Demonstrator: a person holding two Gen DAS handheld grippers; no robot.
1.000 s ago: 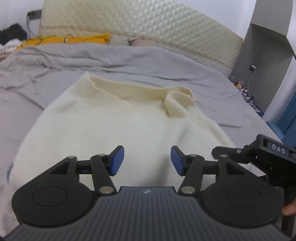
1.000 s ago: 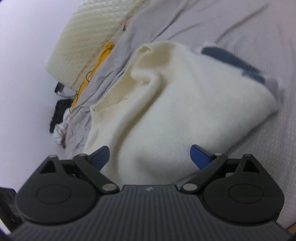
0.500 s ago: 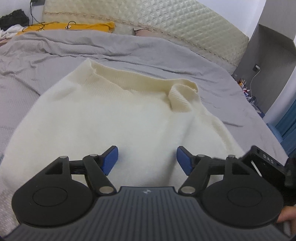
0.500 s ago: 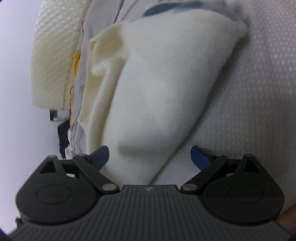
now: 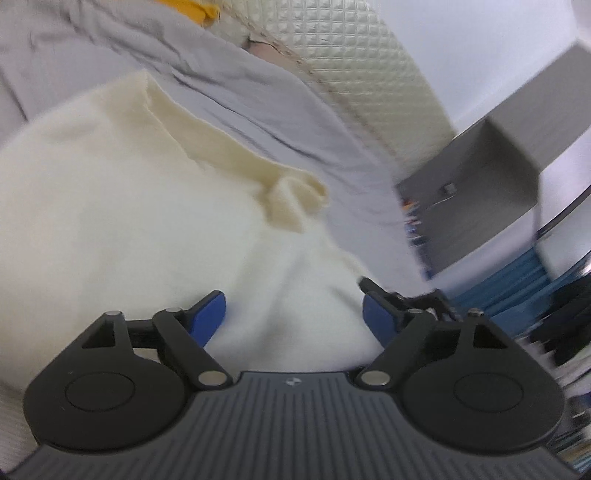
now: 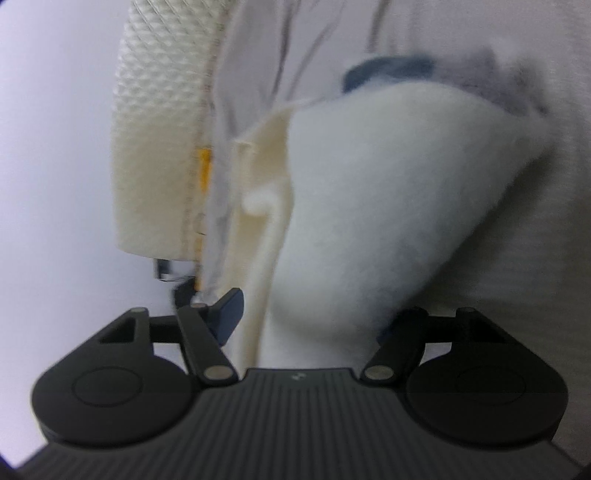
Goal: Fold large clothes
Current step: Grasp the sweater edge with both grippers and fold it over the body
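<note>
Left wrist view: a bed under a wrinkled grey sheet [image 5: 258,110] filled the scene, backed by a cream quilted headboard [image 5: 369,74] with a diamond pattern; only this view showed the grey cabinet [image 5: 498,177] and blue curtain [image 5: 517,280] beside the bed. On the sheet lay the task's thing, a cream fleecy knitted garment [image 5: 129,206], soft and matt, its ribbed darker-cream edge [image 5: 207,136] running diagonally to a small curled fold. A strip of yellow cloth [image 5: 188,9] showed at the top edge. The left gripper [image 5: 293,317] stood spread, its jaws having just been opening; garment cloth lay between the blue pads [image 5: 208,314] without being pressed. A black part of the other gripper crossed behind the right-hand pad.

Right wrist view: strongly rolled and blurred, it showed what the other did not, a dark blue cloth [image 6: 388,72] at the far edge of the garment [image 6: 388,192], which rose as a rounded bulging mound. The right gripper [image 6: 310,321] had jaws that had just been closing, with a bunch of the garment between them; the right-hand pad was hidden by the cloth, so whether the pads pressed it could not be told.
</note>
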